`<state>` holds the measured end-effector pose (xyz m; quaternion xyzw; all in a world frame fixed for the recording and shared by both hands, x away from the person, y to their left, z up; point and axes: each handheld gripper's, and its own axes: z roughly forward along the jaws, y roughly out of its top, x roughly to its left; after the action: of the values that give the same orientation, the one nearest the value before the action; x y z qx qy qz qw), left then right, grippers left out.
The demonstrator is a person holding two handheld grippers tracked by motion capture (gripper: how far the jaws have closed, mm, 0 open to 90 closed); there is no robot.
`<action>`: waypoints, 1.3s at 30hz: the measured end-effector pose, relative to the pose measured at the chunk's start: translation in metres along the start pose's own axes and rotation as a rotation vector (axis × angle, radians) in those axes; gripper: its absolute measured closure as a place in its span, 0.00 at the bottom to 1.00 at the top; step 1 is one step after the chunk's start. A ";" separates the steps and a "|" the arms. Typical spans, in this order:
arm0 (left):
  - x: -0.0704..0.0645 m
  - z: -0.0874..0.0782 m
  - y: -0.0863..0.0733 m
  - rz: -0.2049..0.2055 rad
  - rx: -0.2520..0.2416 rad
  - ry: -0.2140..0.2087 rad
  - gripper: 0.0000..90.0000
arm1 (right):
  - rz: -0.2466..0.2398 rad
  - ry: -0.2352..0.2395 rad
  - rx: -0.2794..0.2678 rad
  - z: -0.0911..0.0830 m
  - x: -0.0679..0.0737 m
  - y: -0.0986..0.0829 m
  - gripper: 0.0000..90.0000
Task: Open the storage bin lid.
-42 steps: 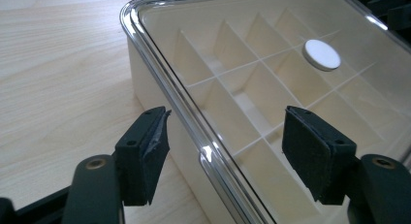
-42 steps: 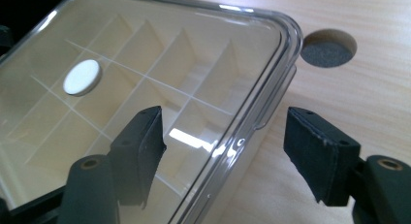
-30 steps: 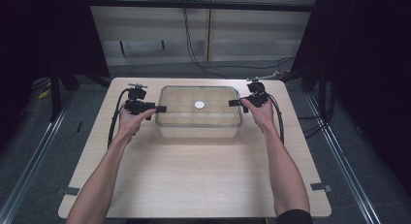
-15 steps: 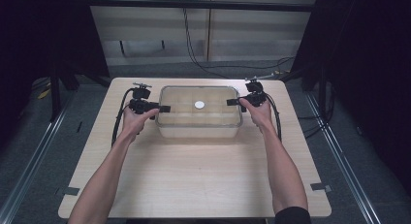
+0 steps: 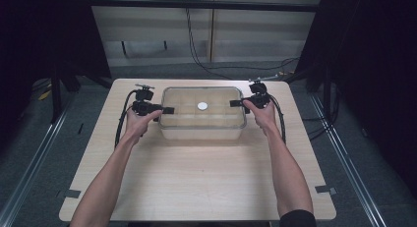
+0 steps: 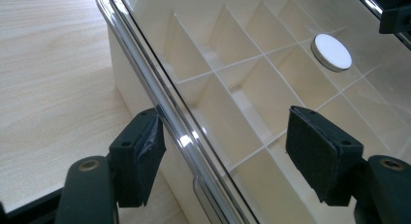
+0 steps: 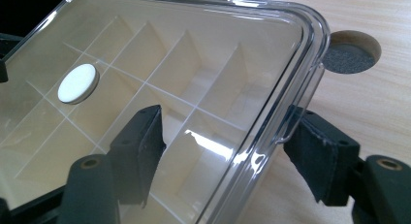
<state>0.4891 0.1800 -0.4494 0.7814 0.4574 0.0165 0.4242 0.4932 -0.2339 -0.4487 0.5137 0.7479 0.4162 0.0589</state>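
A pale wooden table (image 5: 196,178) stands on a grey floor (image 5: 364,153), with metal rails (image 5: 29,158) running along either side. Behind it, a light panelled wall (image 5: 255,35) carries a dark horizontal bar (image 5: 206,3), and black cables (image 5: 196,45) hang down and trail across the floor. Dark curtains (image 5: 373,50) flank both sides.

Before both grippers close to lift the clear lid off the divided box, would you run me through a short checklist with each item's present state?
1. Left gripper open, jaws either side of the lid rim: ok.
2. Right gripper open, straddling the opposite rim: ok.
3. Clear lid seated flat on the divided box: ok.
4. White knob at lid centre, untouched: ok.
5. Lid latched or free: cannot tell.
6. Box well inside the table edges: ok.
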 end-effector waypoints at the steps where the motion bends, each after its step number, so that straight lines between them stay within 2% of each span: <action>1: 0.000 0.000 0.000 -0.002 -0.005 -0.001 0.34 | -0.005 -0.003 -0.002 0.000 0.000 0.000 0.34; 5: 0.002 -0.001 -0.003 -0.014 -0.029 -0.010 0.36 | -0.015 -0.008 -0.008 -0.002 0.002 0.001 0.36; 7: 0.003 -0.002 -0.002 -0.005 -0.026 -0.010 0.37 | -0.015 -0.007 -0.009 -0.003 0.002 0.001 0.36; 9: 0.002 -0.001 -0.002 -0.017 -0.030 -0.005 0.37 | -0.014 -0.004 -0.017 -0.005 0.002 0.001 0.38; 12: 0.001 -0.001 -0.002 -0.007 -0.027 0.008 0.36 | -0.025 -0.030 -0.015 -0.005 0.005 0.002 0.38; 21: 0.002 -0.003 -0.003 -0.025 -0.037 -0.013 0.36 | -0.019 -0.005 -0.038 -0.011 0.006 0.004 0.42; 22: 0.003 -0.004 -0.003 -0.015 -0.043 0.001 0.37 | -0.014 0.000 -0.046 -0.012 0.006 0.004 0.42; 29: 0.000 -0.009 0.000 0.003 -0.064 0.006 0.42 | -0.018 -0.015 -0.044 -0.010 0.007 0.003 0.42; 35: 0.002 -0.013 0.001 0.002 -0.078 -0.002 0.48 | -0.012 -0.012 -0.048 -0.012 0.008 0.003 0.44; 39: 0.000 -0.017 0.002 0.006 -0.091 -0.001 0.50 | -0.001 0.009 -0.068 -0.015 0.007 0.003 0.48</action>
<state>0.4832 0.1904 -0.4375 0.7627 0.4537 0.0383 0.4593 0.4840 -0.2366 -0.4346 0.5092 0.7338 0.4438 0.0730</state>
